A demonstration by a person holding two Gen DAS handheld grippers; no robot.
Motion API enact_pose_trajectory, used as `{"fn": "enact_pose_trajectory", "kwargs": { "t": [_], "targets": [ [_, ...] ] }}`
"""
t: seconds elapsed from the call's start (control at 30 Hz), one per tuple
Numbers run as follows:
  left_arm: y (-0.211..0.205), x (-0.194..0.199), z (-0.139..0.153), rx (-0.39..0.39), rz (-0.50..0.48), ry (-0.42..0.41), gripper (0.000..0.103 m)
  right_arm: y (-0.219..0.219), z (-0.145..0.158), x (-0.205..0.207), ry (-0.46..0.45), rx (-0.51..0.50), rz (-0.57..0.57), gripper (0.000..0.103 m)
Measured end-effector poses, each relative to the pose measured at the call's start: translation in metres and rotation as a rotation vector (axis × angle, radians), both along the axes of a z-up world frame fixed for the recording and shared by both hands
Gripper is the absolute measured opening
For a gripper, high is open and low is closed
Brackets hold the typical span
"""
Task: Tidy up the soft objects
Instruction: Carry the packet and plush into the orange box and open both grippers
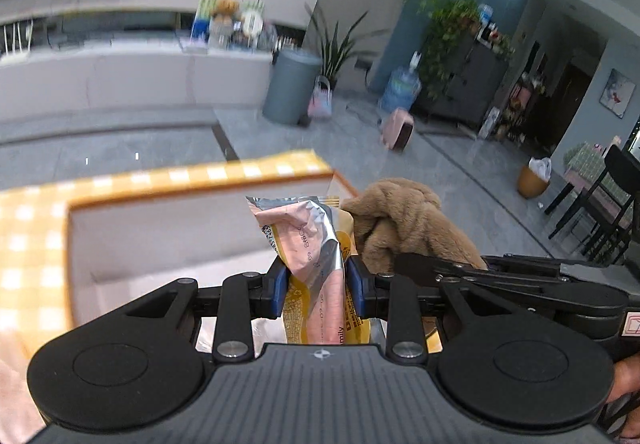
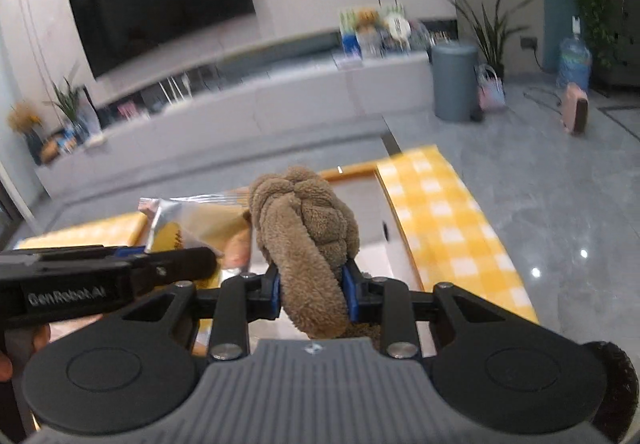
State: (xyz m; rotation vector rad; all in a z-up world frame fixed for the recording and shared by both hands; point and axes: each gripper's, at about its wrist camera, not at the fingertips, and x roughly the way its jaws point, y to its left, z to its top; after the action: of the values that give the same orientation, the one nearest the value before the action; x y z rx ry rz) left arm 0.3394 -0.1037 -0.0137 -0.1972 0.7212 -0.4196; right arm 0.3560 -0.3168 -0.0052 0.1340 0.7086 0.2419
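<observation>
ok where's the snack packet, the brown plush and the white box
snack packet (image 1: 316, 244), left wrist view, crinkled foil middle
brown plush (image 2: 308, 240), right wrist view, knotted middle
white box (image 1: 168, 232), left wrist view, inner wall

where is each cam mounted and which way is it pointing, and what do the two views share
Left wrist: sits on the left gripper, looking along its fingers over a white bin toward the room; it clamps a snack packet; a bit of hand shows at far right.
Right wrist: sits on the right gripper, facing the TV wall; it clamps a brown plush; fingers show at far left.
Shared: packet, plush, bin, grey trash can, each other's gripper.
</observation>
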Motion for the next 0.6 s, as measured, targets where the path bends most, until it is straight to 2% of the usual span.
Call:
{"fn": "enact_pose_trajectory", "kwargs": {
  "t": [0.17, 0.27, 0.4, 0.5, 0.6],
  "targets": [
    [-0.003, 0.022, -0.032, -0.015, 0.002, 0.106, 0.035, -0.006, -0.029, 0.026, 0.113, -0.033, -0.041, 0.029],
    [-0.003, 0.027, -0.044, -0.010, 0.004, 0.143, 0.035, -0.007, -0.041, 0.032, 0.152, -0.044, -0.053, 0.030],
    [0.000, 0.030, -0.044, -0.010, 0.010, 0.175, 0.035, -0.004, -0.050, 0.035, 0.184, -0.061, -0.036, 0.034],
    [0.003, 0.033, -0.044, 0.013, 0.003, 0.241, 0.036, 0.001, -0.049, 0.035, 0.182, -0.098, -0.031, 0.038],
    [0.002, 0.035, -0.044, 0.019, -0.004, 0.290, 0.040, 0.000, -0.046, 0.034, 0.185, -0.092, -0.043, 0.039]
  ]
}}
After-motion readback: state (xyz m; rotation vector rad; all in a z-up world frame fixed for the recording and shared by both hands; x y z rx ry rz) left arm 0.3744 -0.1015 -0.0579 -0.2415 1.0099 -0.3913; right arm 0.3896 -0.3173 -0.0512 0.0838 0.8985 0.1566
